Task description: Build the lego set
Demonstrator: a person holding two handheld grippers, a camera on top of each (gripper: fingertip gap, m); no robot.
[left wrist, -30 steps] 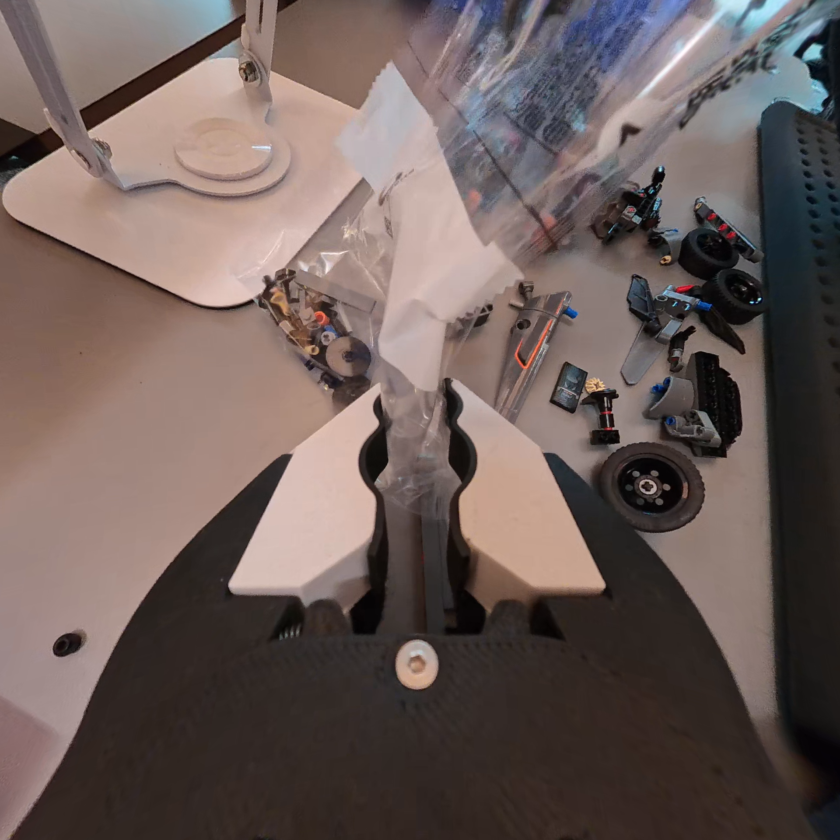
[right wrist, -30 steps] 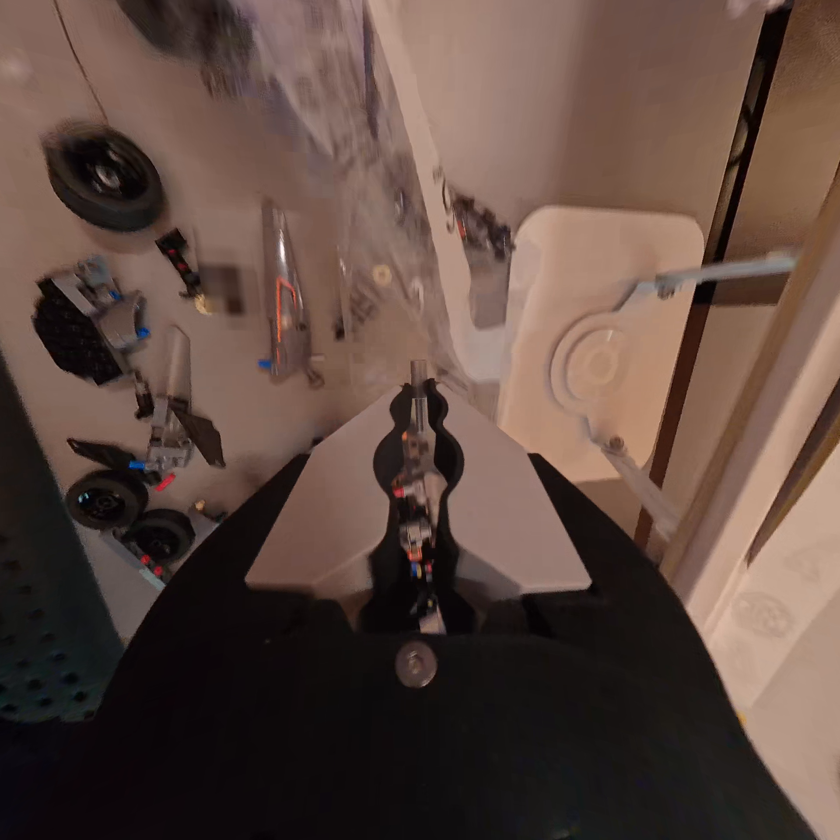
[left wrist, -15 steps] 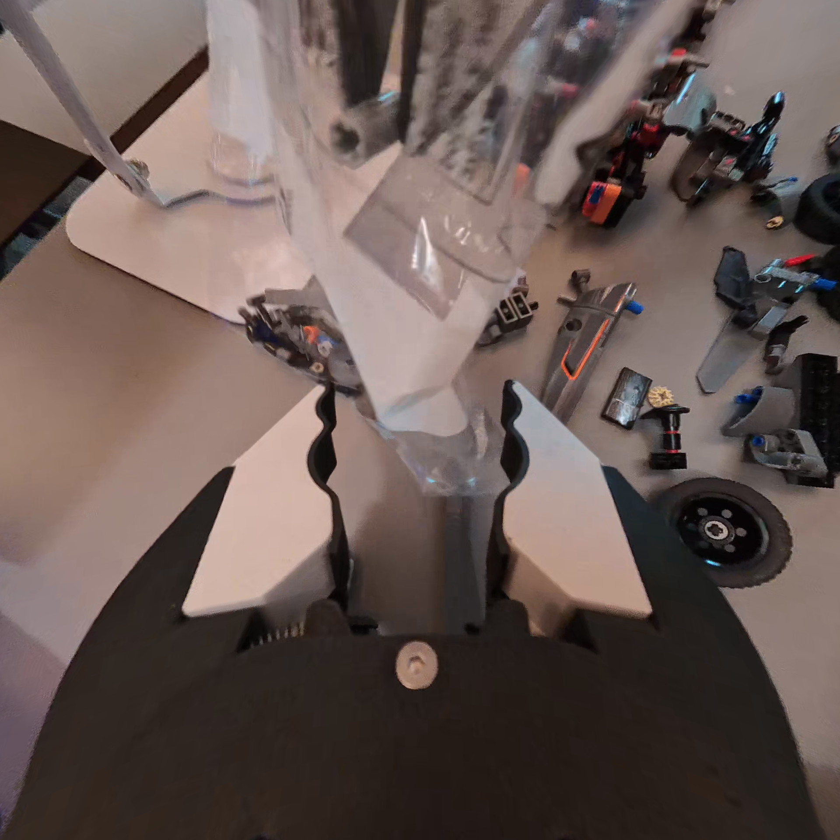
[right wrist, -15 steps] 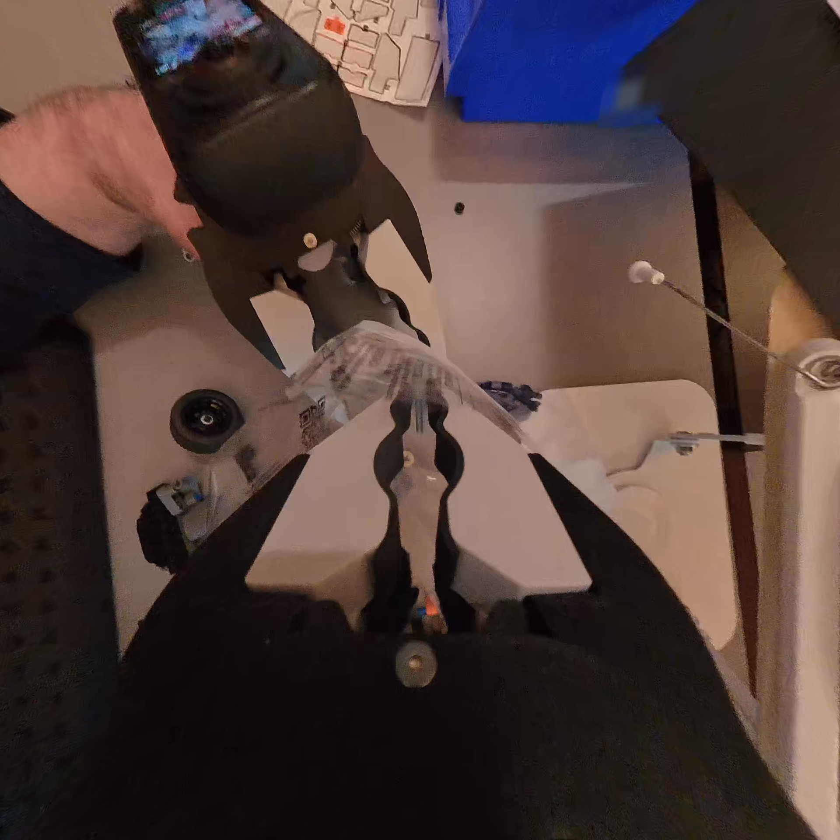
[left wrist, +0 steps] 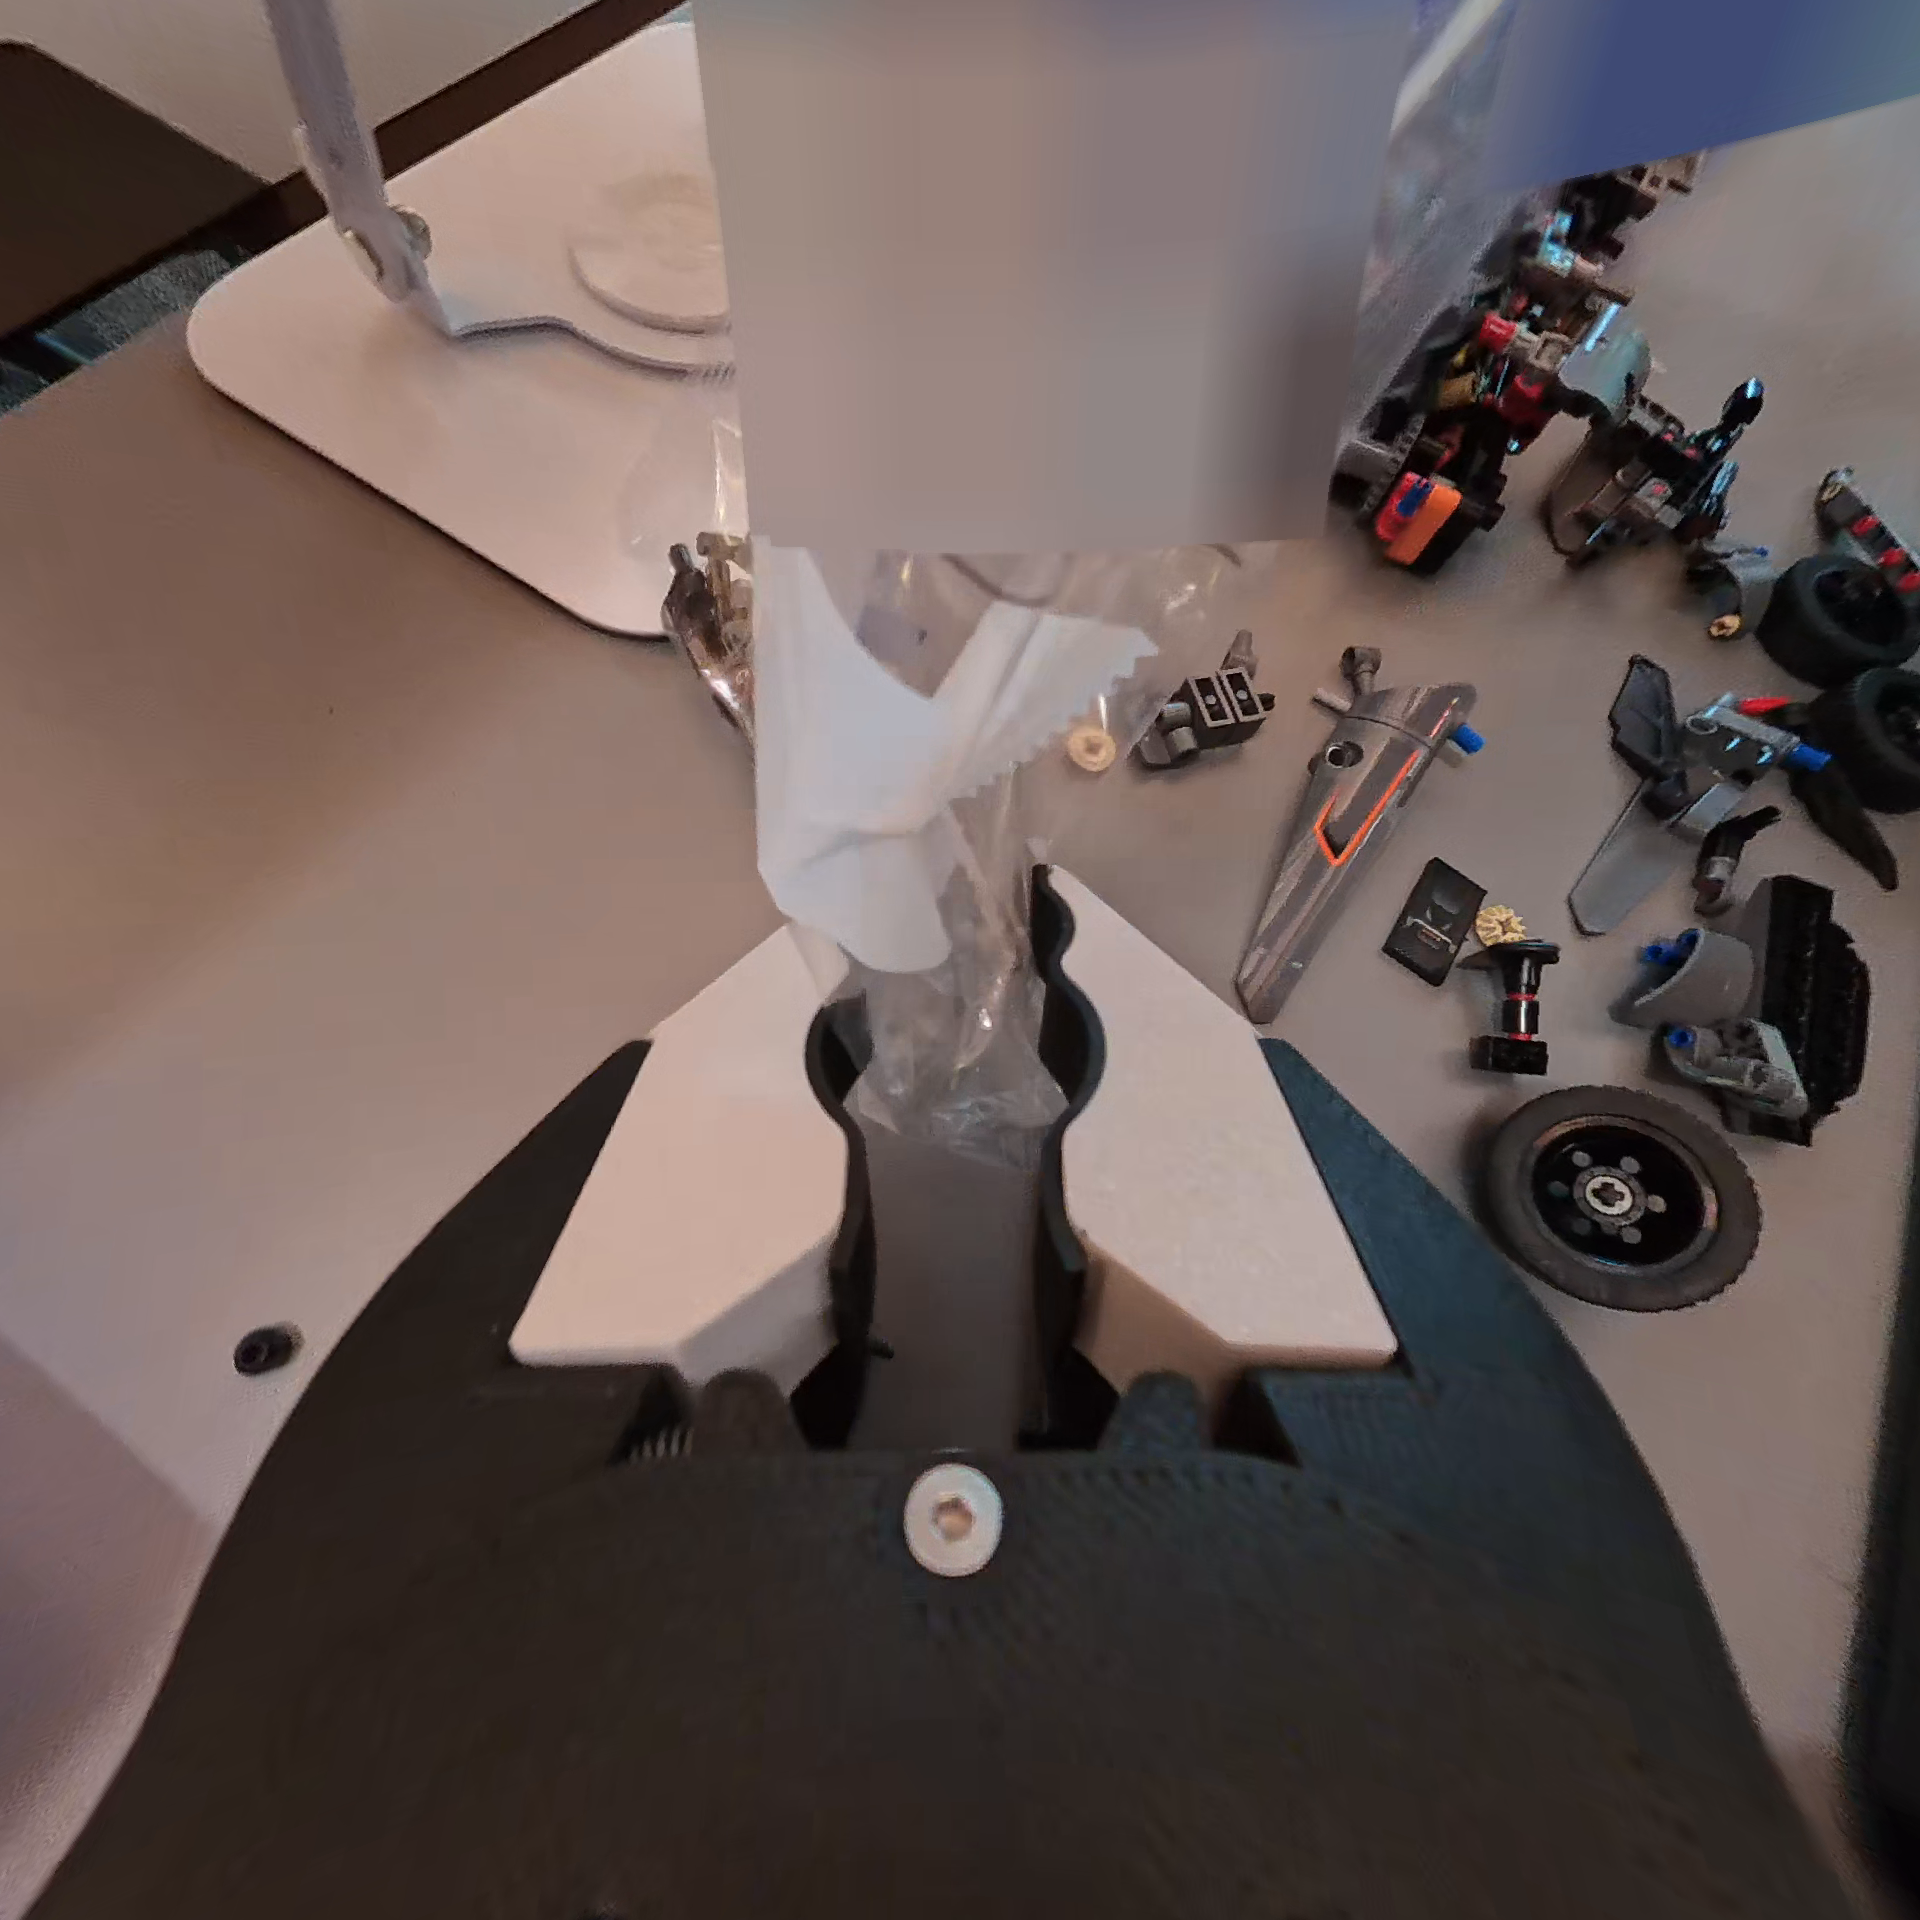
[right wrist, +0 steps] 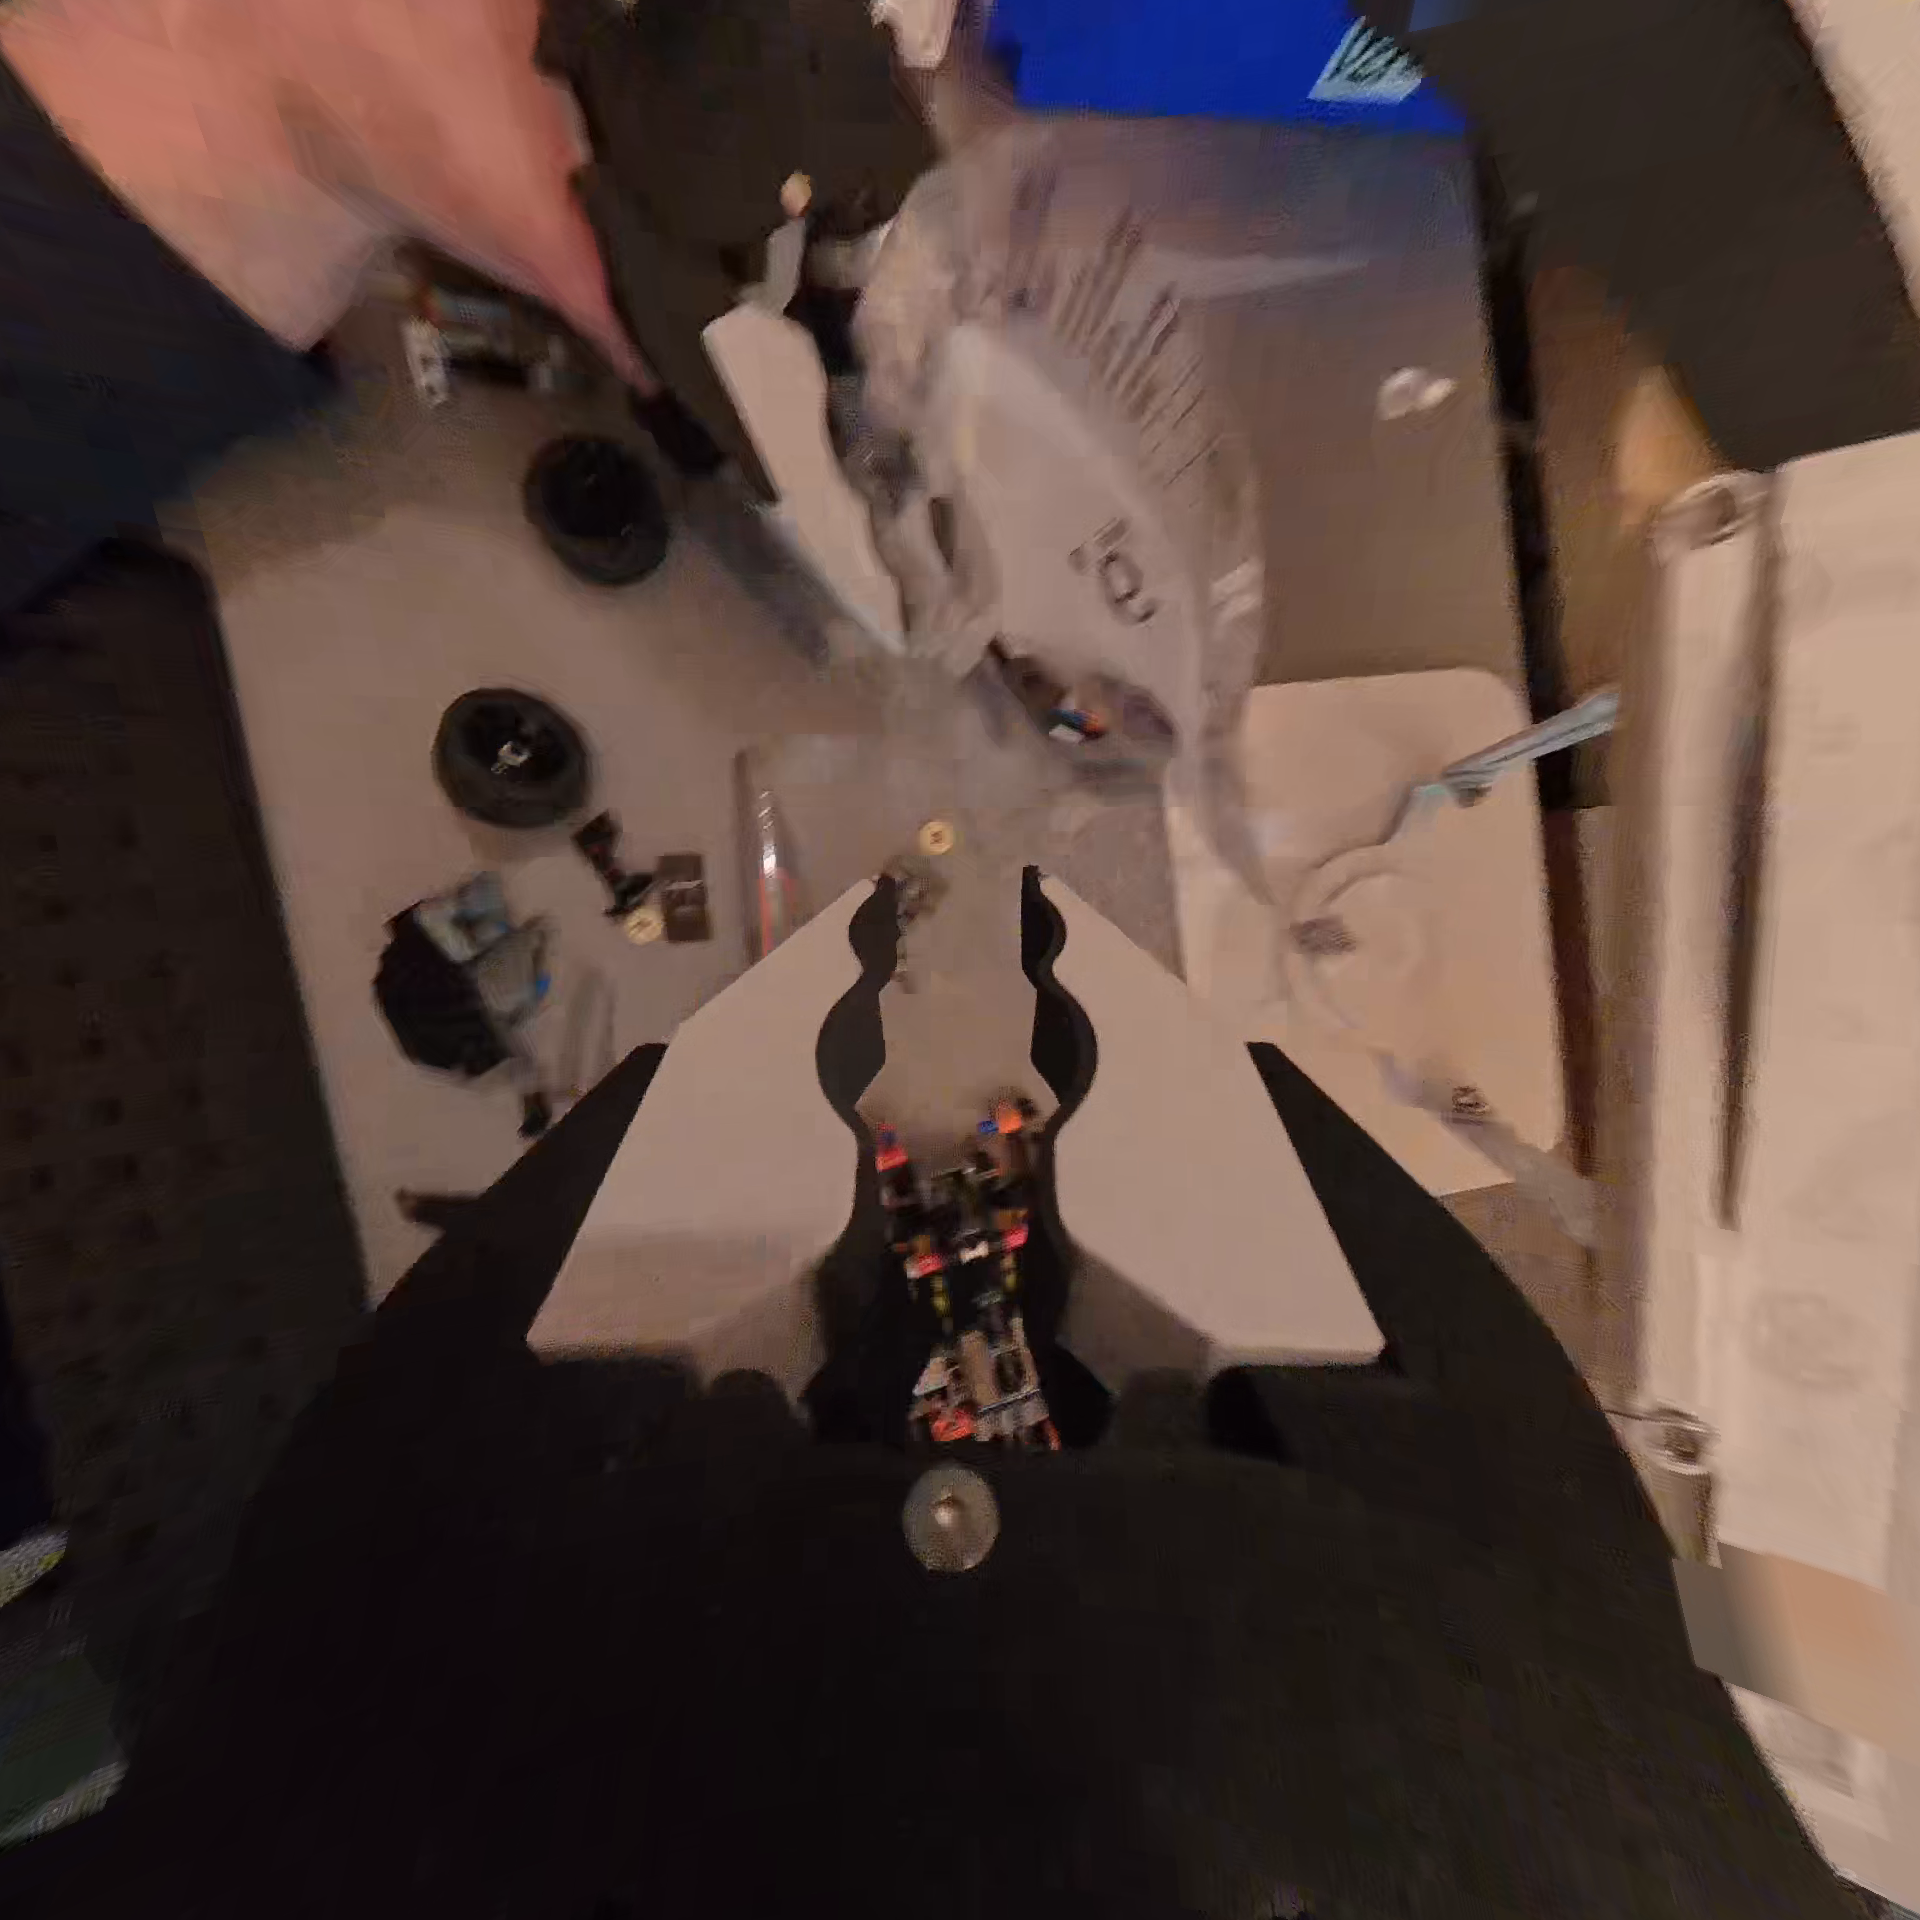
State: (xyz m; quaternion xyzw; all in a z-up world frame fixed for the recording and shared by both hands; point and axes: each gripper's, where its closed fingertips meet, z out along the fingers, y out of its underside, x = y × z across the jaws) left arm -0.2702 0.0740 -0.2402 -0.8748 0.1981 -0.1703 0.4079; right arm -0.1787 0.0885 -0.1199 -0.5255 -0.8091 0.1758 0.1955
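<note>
1. Left wrist view: the left gripper has its jaws partly apart, with the crumpled lower end of a clear plastic bag sitting between them. Whether the fingers actually pinch the bag cannot be told. The bag rises from the jaws toward the top of the frame, its serrated white edge folded over.
2. On the grey table to the right lie loose lego parts: a large black wheel, a long grey blade piece with an orange line, a small black-and-red axle piece and a grey-and-black block. A partly built lego vehicle stands farther back on the right. A white stand base lies at the upper left.
3. Right wrist view, strongly blurred: the right gripper has its jaws spread and nothing sits between the tips. The lego vehicle shows below, through the gap near the gripper's base.
4. Ahead of it the plastic bag hangs in the air, with the other gripper beside it at the upper left. A black wheel lies on the table to the left.
</note>
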